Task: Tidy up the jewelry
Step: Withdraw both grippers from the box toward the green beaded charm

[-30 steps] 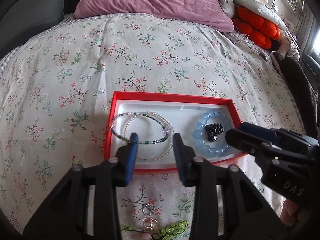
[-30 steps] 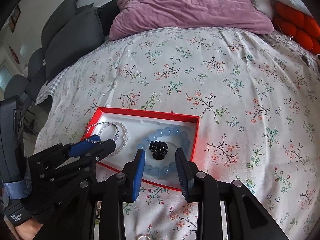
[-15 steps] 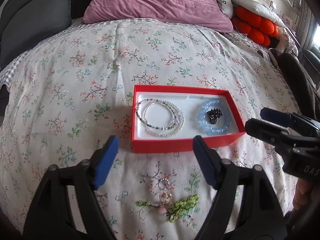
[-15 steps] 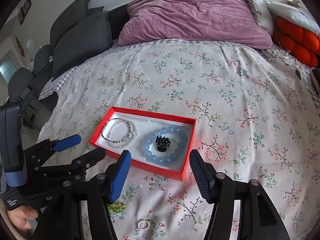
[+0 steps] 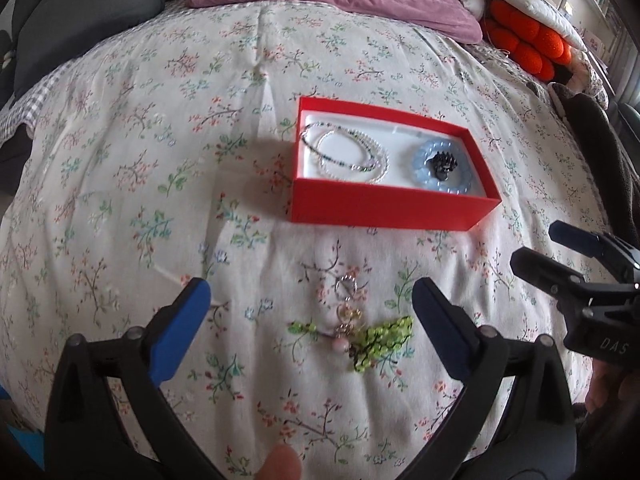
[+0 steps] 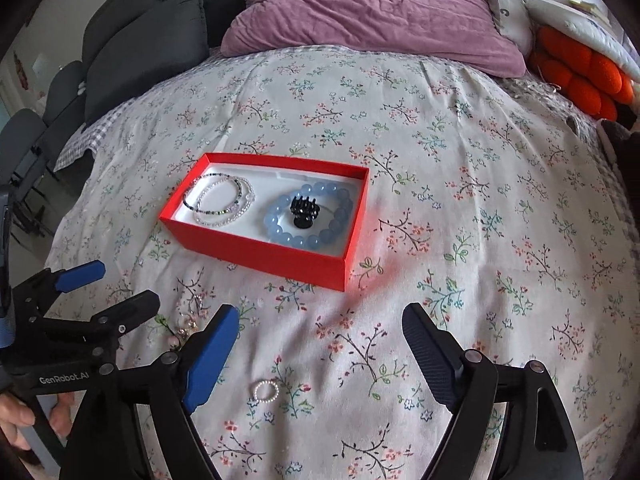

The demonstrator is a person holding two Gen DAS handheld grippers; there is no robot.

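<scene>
A red box (image 5: 384,202) (image 6: 256,246) lies on the flowered bedspread. Inside it are thin beaded bracelets (image 5: 348,152) (image 6: 220,200), a blue bead bracelet (image 5: 424,166) (image 6: 280,228) and a small black hair claw (image 5: 442,164) (image 6: 304,210). On the cover before the box lie a green bead piece with ring charms (image 5: 370,334) and a small pearl ring (image 6: 266,391). My left gripper (image 5: 310,300) hangs above the green piece, jaws still opening, nothing between them. My right gripper (image 6: 320,320) is also opening and empty, near the pearl ring.
A purple pillow (image 6: 372,12) and dark grey cushions (image 6: 140,48) lie at the head of the bed. An orange knobbly cushion (image 5: 528,46) sits at the far right. A dark garment (image 5: 600,140) drapes the right edge.
Both grippers have drawn back from the red box toward the near side and spread their jaws wide. The bracelets and the hair claw stay in the box.
</scene>
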